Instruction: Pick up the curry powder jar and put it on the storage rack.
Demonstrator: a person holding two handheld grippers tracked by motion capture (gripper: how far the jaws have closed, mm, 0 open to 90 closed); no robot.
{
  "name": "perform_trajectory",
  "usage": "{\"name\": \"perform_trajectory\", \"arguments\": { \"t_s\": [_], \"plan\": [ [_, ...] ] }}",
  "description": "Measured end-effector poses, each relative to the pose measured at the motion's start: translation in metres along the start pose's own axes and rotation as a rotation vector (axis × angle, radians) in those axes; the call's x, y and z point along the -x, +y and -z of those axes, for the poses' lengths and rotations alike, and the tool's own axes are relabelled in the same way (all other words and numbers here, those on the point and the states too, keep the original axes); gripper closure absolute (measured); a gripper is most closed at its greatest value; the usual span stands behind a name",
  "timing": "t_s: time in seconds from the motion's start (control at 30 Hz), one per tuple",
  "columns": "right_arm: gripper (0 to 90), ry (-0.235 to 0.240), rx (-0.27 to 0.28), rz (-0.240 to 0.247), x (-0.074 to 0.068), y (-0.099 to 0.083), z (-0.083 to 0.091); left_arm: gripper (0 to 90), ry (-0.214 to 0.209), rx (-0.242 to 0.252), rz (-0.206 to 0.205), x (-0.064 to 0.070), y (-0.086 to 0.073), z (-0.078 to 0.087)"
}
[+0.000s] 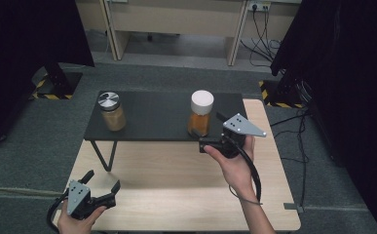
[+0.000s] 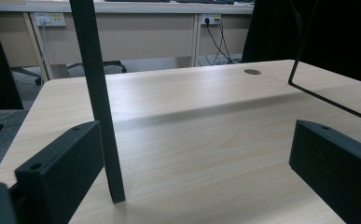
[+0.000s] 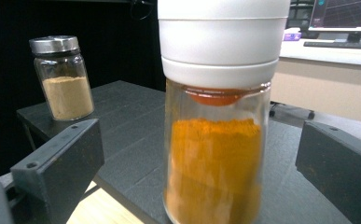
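While the person's right hand (image 1: 237,168) holds the right gripper (image 3: 201,154) level at the near edge of a low black shelf (image 1: 152,117), the jaws stand spread wide, with nothing clamped between them. Directly ahead of this gripper, centred in the gap between the jaws and touching neither, stands an upright glass jar of orange powder (image 3: 215,168) with a tall white cap (image 3: 222,39). From the right gripper view, the jar is close in front and rests on the shelf near its edge. Farther off, beyond the left jaw and well apart from the first jar, a smaller glass jar of tan powder (image 3: 66,88) with a silver lid (image 3: 53,44) also stands upright on the shelf.

Low at the near left corner of the pale wooden table (image 1: 176,185), the left gripper (image 1: 101,187) is held in the person's left hand (image 1: 76,222). Its jaws too are released and empty. Just ahead of its left jaw, one thin black shelf leg (image 2: 99,100) rises from the tabletop.
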State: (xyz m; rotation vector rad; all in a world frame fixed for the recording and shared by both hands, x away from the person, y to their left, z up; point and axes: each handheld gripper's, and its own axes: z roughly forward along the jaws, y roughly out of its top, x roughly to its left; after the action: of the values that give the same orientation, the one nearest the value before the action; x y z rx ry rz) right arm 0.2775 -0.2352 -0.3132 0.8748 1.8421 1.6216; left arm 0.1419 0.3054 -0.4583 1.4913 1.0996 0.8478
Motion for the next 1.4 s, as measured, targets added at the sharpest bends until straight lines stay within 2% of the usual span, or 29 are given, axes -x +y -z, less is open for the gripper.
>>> {"name": "perform_trajectory", "arguments": {
  "t_s": [0.27, 0.7, 0.93, 0.97, 1.2, 1.4],
  "plan": [
    [2.3, -0.036, -0.014, 0.031, -0.012, -0.003, 0.020, 2.1, 0.001, 0.000, -0.003, 0.000, 0.000, 0.000],
    [2.3, -0.043, -0.033, 0.048, -0.025, -0.020, 0.049, 2.0, 0.004, -0.006, -0.008, 0.001, 0.000, 0.000],
    [2.3, -0.053, -0.049, 0.039, -0.032, -0.035, 0.065, 2.1, 0.002, -0.008, -0.007, 0.001, -0.001, -0.001],
    [2.5, -0.058, -0.069, 0.040, -0.034, -0.042, 0.071, 2.0, 0.002, -0.009, -0.007, 0.001, -0.001, -0.001],
    [2.5, -0.076, -0.112, 0.032, -0.038, -0.060, 0.083, 2.0, 0.003, -0.005, -0.010, 0.003, -0.001, -0.001],
    [2.5, -0.087, -0.125, 0.012, -0.043, -0.076, 0.092, 2.1, 0.002, -0.008, -0.011, 0.003, -0.001, -0.001]
  ]
}}
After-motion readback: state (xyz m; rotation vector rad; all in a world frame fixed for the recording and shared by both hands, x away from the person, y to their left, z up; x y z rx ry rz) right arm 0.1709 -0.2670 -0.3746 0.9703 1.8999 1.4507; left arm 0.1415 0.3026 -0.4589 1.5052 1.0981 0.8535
